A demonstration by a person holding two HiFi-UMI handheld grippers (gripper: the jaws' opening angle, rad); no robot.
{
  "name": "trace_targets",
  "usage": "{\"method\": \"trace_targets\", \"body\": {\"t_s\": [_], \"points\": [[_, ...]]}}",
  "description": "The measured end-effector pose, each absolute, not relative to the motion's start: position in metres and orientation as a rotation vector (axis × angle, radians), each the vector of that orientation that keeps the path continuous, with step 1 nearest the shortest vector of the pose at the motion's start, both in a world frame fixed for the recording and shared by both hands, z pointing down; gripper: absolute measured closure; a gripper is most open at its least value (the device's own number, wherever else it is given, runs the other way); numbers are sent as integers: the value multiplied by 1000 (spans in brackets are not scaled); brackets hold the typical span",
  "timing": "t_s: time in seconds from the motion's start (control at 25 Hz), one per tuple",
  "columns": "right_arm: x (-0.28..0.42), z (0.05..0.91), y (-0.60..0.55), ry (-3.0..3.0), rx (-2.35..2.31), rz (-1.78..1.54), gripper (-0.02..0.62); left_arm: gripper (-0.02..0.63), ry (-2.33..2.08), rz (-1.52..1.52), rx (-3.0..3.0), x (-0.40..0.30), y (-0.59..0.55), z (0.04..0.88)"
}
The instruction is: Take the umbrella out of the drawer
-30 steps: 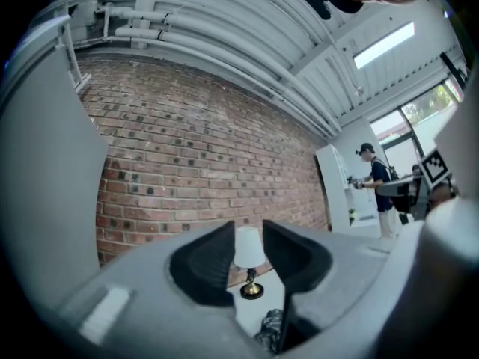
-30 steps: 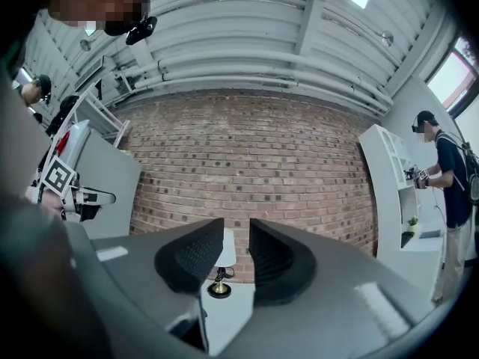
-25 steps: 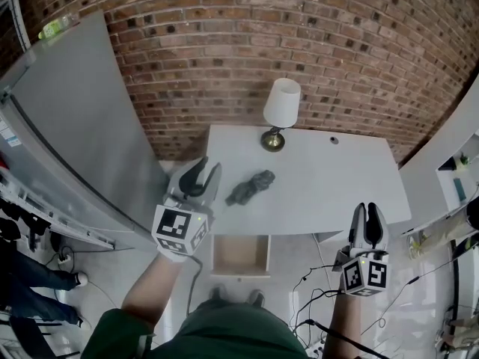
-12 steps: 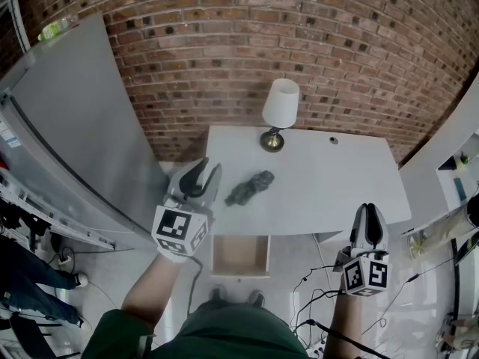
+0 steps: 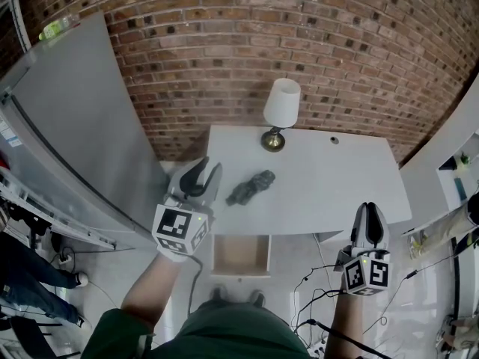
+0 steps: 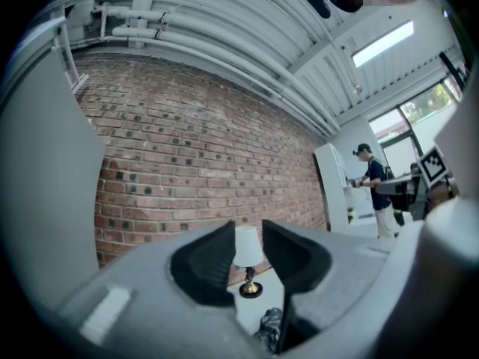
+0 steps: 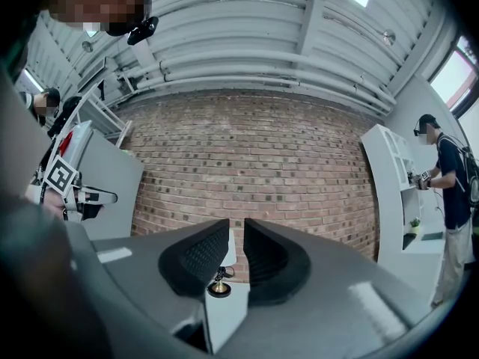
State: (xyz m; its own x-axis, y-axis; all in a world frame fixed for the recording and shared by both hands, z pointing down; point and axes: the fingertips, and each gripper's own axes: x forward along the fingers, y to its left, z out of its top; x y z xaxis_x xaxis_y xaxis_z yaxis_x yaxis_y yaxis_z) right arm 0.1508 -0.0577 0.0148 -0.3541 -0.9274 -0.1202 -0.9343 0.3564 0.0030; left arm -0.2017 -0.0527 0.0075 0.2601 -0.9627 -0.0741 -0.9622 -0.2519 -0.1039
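Observation:
The folded dark umbrella (image 5: 251, 187) lies on the white table (image 5: 329, 185), out of the drawer. Below the table's front edge, the drawer (image 5: 241, 254) stands pulled out with a bare wooden bottom. My left gripper (image 5: 209, 164) hovers at the table's left corner, just left of the umbrella, pointing level; its jaws (image 6: 248, 234) are drawn together on nothing, with the umbrella (image 6: 271, 327) low beyond them. My right gripper (image 5: 370, 209) hangs in front of the table's right end, away from everything. Its jaws (image 7: 236, 230) have just been closing and hold nothing.
A lamp (image 5: 281, 111) with a white shade stands at the table's back edge by the brick wall. A tall grey panel (image 5: 75, 126) rises on the left, white shelving (image 5: 456, 170) on the right. Cables (image 5: 314, 283) lie on the floor. A person (image 7: 449, 193) stands by the shelving.
The right gripper's fingers, slightly apart a second ago, have come together. The left gripper, the umbrella and the drawer have not moved.

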Motion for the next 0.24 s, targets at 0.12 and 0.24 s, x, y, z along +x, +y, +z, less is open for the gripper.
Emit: {"method": "trace_targets", "body": {"t_s": [0.12, 0.24], "points": [[150, 15, -58, 2509, -1721, 108, 534, 497, 1838, -5, -2392, -202, -53, 8], [149, 15, -58, 2513, -1718, 108, 534, 497, 1837, -4, -2394, -203, -53, 9]]}}
